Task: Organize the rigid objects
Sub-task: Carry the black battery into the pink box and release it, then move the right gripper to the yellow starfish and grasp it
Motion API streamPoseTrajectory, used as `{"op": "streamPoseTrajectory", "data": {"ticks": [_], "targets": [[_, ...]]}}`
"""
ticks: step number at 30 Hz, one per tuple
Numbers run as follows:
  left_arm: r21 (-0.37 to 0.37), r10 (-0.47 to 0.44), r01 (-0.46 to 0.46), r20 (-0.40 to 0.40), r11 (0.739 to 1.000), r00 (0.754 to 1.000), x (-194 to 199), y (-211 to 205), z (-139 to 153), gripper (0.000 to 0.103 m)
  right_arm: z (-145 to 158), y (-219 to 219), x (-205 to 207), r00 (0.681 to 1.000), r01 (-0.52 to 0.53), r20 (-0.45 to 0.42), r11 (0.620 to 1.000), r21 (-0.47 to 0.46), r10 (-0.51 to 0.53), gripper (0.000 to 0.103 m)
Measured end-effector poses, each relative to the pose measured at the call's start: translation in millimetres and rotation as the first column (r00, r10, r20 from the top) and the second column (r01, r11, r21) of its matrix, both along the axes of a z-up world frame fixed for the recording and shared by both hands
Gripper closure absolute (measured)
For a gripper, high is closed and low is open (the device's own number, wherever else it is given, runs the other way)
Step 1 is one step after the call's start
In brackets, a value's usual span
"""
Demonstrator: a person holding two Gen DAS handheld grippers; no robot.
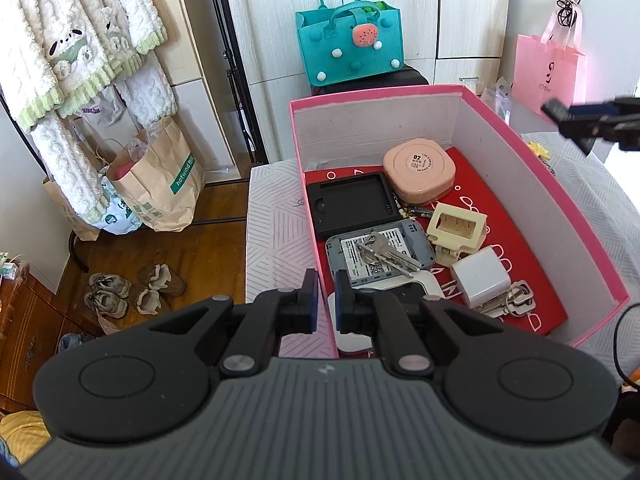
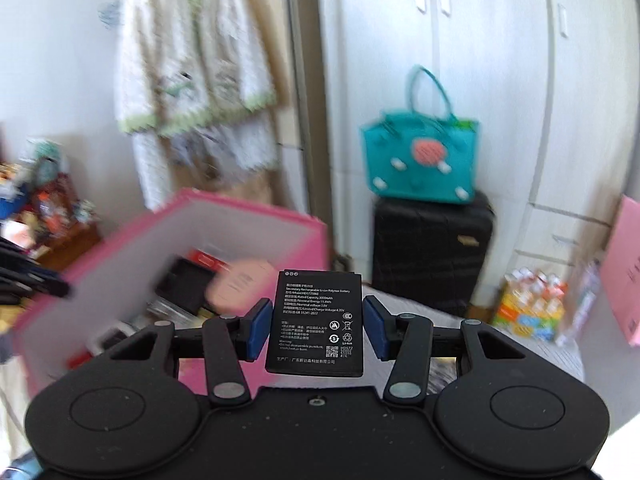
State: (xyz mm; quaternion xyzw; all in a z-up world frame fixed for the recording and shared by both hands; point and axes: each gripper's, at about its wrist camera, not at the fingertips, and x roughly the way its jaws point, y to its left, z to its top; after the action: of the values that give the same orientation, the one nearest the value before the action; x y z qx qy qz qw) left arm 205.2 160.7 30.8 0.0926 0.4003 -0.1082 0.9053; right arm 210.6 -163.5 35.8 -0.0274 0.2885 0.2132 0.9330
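Blurring pink box (image 2: pixel 256 220), claw (image 2: pixel 316 330) gripping battery (image 2: pixel 315 320)

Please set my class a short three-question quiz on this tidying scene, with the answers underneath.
1. True or false: the right tongs hold a black battery.
2. Which lies inside the pink box? A) keys B) a spoon C) a cup
3. Fill in: the left tongs are clamped on the box's near ____.
Key: 1 true; 2 A; 3 wall.
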Motion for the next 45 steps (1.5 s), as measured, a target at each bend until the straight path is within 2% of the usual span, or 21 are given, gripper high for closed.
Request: {"op": "streamPoseTrajectory", "data": {"ticks": [2, 5, 9, 12, 17, 22, 24, 26, 28, 33, 35, 38, 40, 42, 45], "targets": [[0.001, 0.0, 0.0, 0.0, 1.0, 1.0, 0, 0, 0, 0.097, 11, 10, -5, 0.998, -0.065, 0.0, 0.997, 0.031, 0.065, 0.049], [0.003, 0.0, 0.001, 0.0, 1.0, 1.0, 0, 0, 0, 0.096, 18, 30, -4, 0.981, -0.182, -0.049, 0.981, 0.074, 0.186, 0.049], [0.017, -0.007, 0.007, 0.007, 1.0, 1.0, -2, -1, -2, 0.096, 15, 63, -1, 0.943, -0.296, -0.131, 0.95, 0.093, 0.307, 0.049], [0.016, -0.007, 0.007, 0.01, 1.0, 1.0, -2, -1, -2, 0.096, 5, 86, 6, 0.909, -0.341, -0.207, 0.932, 0.126, 0.36, 0.049], [0.017, -0.008, 0.008, 0.014, 1.0, 1.0, -4, -2, -2, 0.097, -19, 114, 25, 0.851, -0.346, -0.349, 0.919, 0.192, 0.393, 0.049], [0.01, -0.005, 0.005, 0.018, 1.0, 1.0, -6, -2, -2, 0.097, -42, 131, 37, 0.828, -0.28, -0.452, 0.943, 0.179, 0.332, 0.048], [0.008, -0.004, 0.004, 0.021, 1.0, 1.0, -7, -2, -2, 0.096, -50, 130, 42, 0.804, -0.238, -0.501, 0.946, 0.222, 0.32, 0.047], [0.007, -0.005, 0.005, 0.023, 1.0, 1.0, -6, -1, -2, 0.097, -49, 123, 48, 0.785, -0.216, -0.515, 0.931, 0.294, 0.345, 0.047], [0.007, -0.009, 0.008, 0.024, 1.0, 1.0, -7, -1, -2, 0.097, -41, 110, 45, 0.801, -0.204, -0.487, 0.923, 0.327, 0.349, 0.047], [0.001, -0.013, 0.013, 0.026, 1.0, 1.0, -5, 0, -2, 0.096, -10, 62, 28, 0.882, -0.183, -0.354, 0.919, 0.35, 0.311, 0.045], [-0.004, -0.012, 0.013, 0.028, 1.0, 1.0, -6, 0, -2, 0.096, 1, 41, 20, 0.926, -0.155, -0.284, 0.937, 0.313, 0.248, 0.035], [-0.008, -0.009, 0.009, 0.03, 1.0, 1.0, -7, 0, -2, 0.096, 10, 11, 9, 0.97, -0.086, -0.201, 0.97, 0.229, 0.134, 0.032], [-0.009, -0.009, 0.009, 0.03, 1.0, 1.0, -6, 0, -2, 0.096, 12, -10, 3, 0.988, -0.035, -0.144, 0.982, 0.185, 0.062, 0.032], [-0.009, -0.008, 0.008, 0.03, 1.0, 1.0, -7, 1, -2, 0.096, 11, -30, -2, 0.996, 0.019, -0.084, 0.989, 0.149, -0.006, 0.028], [-0.016, -0.004, 0.004, 0.03, 1.0, 1.0, -6, 2, -2, 0.096, 0, -58, -10, 0.992, 0.113, 0.049, 0.99, 0.08, -0.117, 0.025]]}}
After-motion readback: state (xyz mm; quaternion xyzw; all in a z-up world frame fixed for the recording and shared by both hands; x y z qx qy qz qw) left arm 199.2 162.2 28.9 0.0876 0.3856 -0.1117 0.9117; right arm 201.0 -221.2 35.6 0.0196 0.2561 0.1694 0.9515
